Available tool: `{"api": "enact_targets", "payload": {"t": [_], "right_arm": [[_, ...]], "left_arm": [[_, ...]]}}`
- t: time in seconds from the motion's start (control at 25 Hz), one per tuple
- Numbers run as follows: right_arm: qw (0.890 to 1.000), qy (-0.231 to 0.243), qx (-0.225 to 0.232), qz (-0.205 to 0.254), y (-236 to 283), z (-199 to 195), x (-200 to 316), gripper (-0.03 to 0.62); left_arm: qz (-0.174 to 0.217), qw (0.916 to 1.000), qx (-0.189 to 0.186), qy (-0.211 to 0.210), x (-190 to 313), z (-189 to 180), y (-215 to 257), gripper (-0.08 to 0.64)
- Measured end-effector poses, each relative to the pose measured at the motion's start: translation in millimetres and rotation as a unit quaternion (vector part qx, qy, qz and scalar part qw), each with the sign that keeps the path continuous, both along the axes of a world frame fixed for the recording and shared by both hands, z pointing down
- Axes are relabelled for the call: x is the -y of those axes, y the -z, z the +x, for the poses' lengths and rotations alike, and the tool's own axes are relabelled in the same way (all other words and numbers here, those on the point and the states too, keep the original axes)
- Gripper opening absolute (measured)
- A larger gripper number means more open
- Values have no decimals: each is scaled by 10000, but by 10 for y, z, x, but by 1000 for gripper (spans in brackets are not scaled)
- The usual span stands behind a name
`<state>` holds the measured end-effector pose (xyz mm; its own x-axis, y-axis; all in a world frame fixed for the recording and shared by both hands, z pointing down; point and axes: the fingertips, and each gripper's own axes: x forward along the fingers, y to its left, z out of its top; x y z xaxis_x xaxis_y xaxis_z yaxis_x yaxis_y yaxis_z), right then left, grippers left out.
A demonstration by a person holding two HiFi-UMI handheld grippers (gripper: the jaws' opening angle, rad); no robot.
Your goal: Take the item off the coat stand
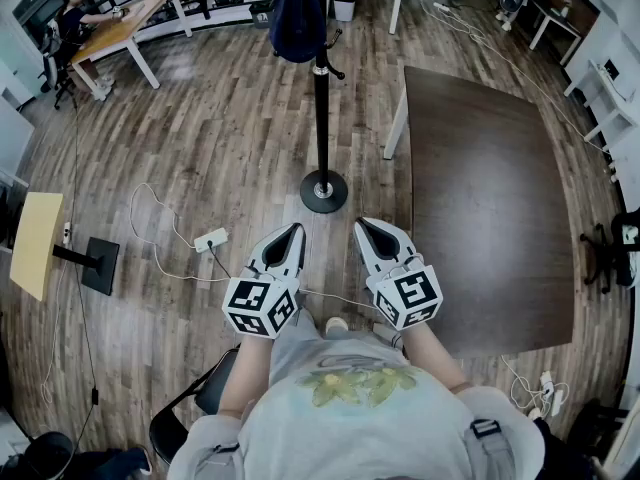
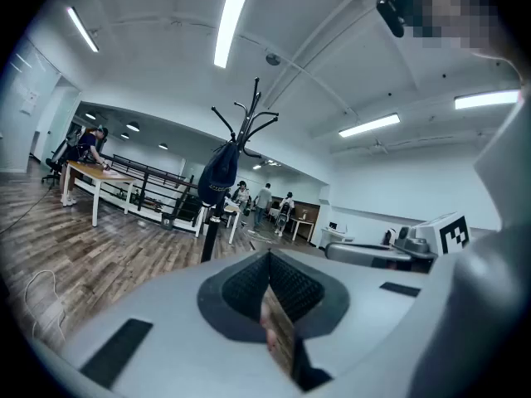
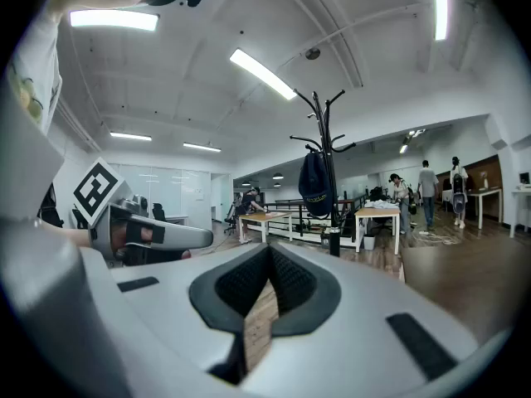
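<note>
A black coat stand (image 1: pixel 321 98) rises from a round base on the wooden floor, straight ahead of me. A dark blue item (image 1: pixel 297 18), seemingly a cap, hangs from a hook near its top. My left gripper (image 1: pixel 296 229) and right gripper (image 1: pixel 361 224) are held side by side close to my body, well short of the stand's base. Both have their jaws together with nothing between them. In the left gripper view the stand (image 2: pixel 239 135) and the hanging item (image 2: pixel 219 174) lie beyond the shut gripper (image 2: pixel 268 257). The right gripper view shows the item (image 3: pixel 315 186) past its gripper (image 3: pixel 270 250).
A dark brown table (image 1: pixel 490 188) stands to the right of the stand. A white power strip (image 1: pixel 210 239) with a cable lies on the floor to the left, beside a yellow-topped stand (image 1: pixel 35 243). Wood-topped tables (image 1: pixel 120 30) and people are at the back.
</note>
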<state>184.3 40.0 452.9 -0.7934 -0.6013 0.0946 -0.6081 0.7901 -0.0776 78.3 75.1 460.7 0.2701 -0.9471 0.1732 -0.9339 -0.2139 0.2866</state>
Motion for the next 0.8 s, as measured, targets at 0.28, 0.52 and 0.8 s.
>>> {"api": "enact_targets", "payload": {"t": [0.28,0.52,0.8], "right_arm": [[10000,-44,24,-7,-1,-192,136,6],[9999,-69,129,31,52,-436,316,6],[9997,-214,64,67,62,-718,633,8]], "left_arm": [[-44,10000,-40,-48,133,-182,-44,15],[-99,9999,-48,-106,342,-434,-81,15],[-141,9996,-110,-226,709,-725,-105,15]]}}
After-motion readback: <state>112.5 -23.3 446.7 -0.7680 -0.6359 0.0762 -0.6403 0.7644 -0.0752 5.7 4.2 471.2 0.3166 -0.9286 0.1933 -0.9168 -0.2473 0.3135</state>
